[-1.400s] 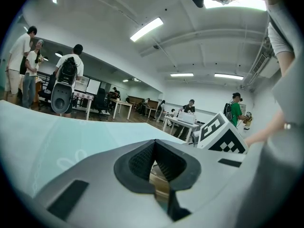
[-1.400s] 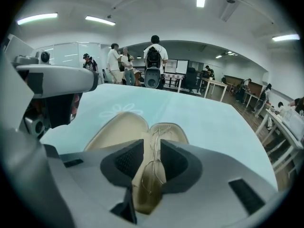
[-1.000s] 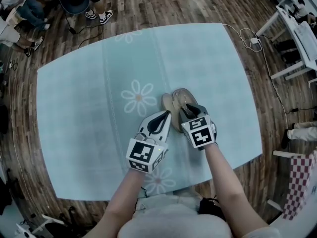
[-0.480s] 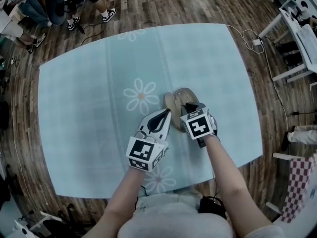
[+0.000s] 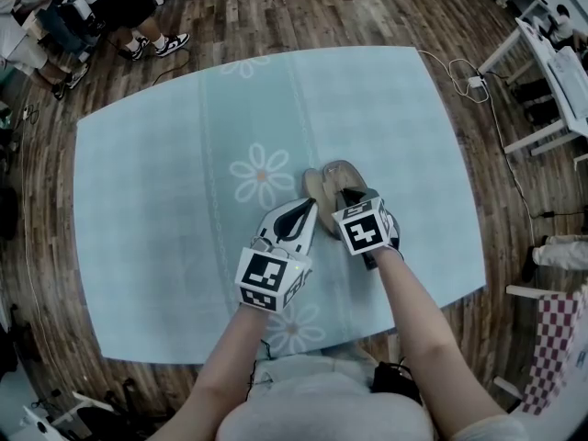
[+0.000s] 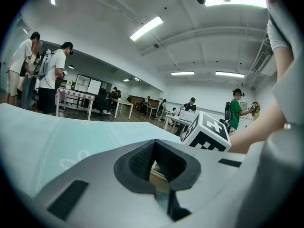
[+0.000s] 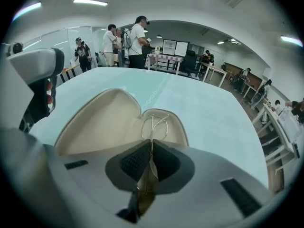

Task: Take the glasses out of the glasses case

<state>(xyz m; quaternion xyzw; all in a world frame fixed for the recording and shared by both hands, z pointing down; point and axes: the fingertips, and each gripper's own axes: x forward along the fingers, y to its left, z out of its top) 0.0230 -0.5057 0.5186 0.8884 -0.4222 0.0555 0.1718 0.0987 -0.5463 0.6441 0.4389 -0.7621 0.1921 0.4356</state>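
Glasses case (image 7: 102,122) lies open on the table (image 5: 156,182) — right gripper (image 7: 152,148) clenched on the wire glasses (image 7: 154,125) over it; left gripper (image 6: 154,161) pinching the case's edge

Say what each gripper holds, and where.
Right gripper grips the glasses by their wire frame, inside the open glasses case. Left gripper seems to pinch the case's edge.

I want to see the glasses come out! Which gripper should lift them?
The right gripper: its jaws are shut on the wire glasses inside the open glasses case. The left gripper only holds the case's edge.
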